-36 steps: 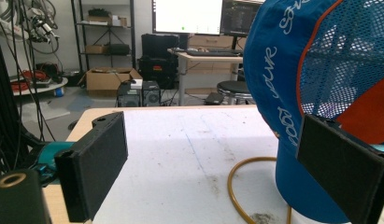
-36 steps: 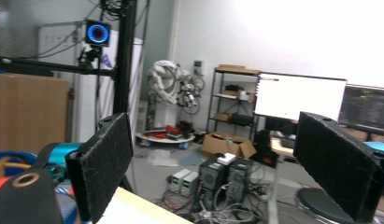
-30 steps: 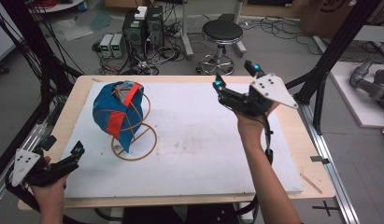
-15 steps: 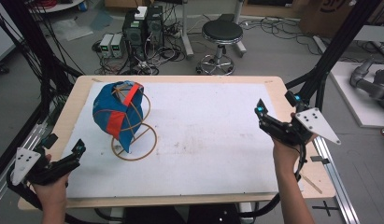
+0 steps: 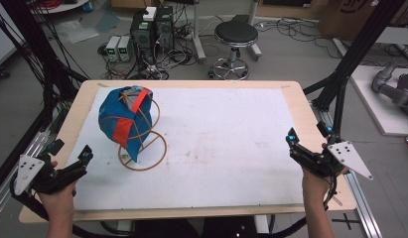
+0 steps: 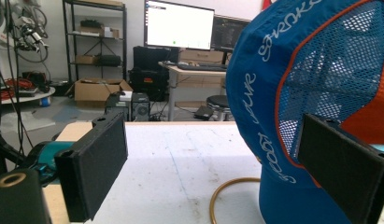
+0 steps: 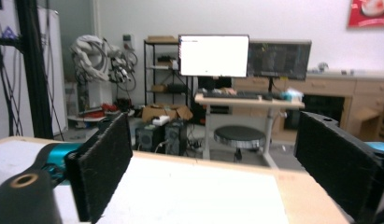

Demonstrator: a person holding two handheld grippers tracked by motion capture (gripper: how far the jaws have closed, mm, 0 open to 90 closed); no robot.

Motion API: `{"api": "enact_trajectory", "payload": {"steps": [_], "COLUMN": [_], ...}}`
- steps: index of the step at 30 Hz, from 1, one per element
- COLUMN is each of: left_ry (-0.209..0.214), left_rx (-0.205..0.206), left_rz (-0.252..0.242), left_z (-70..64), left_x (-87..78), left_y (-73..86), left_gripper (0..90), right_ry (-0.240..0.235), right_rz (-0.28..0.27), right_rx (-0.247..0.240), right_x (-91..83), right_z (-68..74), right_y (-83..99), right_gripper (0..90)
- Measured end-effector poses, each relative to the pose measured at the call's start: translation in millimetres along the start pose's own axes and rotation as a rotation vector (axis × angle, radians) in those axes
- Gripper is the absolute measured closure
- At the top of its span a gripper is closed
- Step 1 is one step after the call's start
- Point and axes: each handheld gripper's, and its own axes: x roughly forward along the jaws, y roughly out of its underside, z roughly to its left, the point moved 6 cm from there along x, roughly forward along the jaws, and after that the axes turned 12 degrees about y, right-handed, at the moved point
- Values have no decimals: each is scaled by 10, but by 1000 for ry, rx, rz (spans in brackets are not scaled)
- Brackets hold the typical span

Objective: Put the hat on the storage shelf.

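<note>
Cap (image 5: pixel 123 119), blue with orange panels, hangs on a wire stand (image 5: pixel 144 148) at the left half of the white surface (image 5: pixel 231 144), draped over the wire loops and apart from both tools. Left claw (image 5: pixel 72 163) rests at the near left corner of the surface, jaws apart and empty; its own view looks past the jaws at the cap's mesh side (image 6: pixel 320 84) and the brass base ring (image 6: pixel 231 191). Right claw (image 5: pixel 297 148) sits at the near right edge, well apart from the cap, jaws apart, nothing between them. Risk, as judged: cap looks loosely seated, so a sideways brush from the left claw could tip the light stand or drag the cap off the loops
</note>
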Motion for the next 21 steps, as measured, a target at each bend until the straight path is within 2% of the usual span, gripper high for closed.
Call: {"api": "enact_trajectory", "payload": {"steps": [4, 8, 10, 14, 21], "left_ry": [11, 18, 23, 26, 16], "left_rx": [9, 7, 18, 28, 20], "left_rz": [7, 10, 14, 20, 14], "left_z": [-19, -29, -40, -62, -50], "left_x": [31, 70, 90, 101, 111], "left_y": [6, 17, 17, 19, 19], "left_gripper": [95, 95, 95, 95, 95], "right_ry": [21, 37, 45, 50, 68], "right_rz": [48, 68, 75, 58, 61], "right_rx": [28, -11, -18, -4, 11], "right_x": [-31, -60, -66, -82, -94], "right_z": [-67, -94, -101, -118, -180], "right_y": [218, 399, 429, 407, 435], "right_gripper": [109, 109, 109, 109, 108]}}
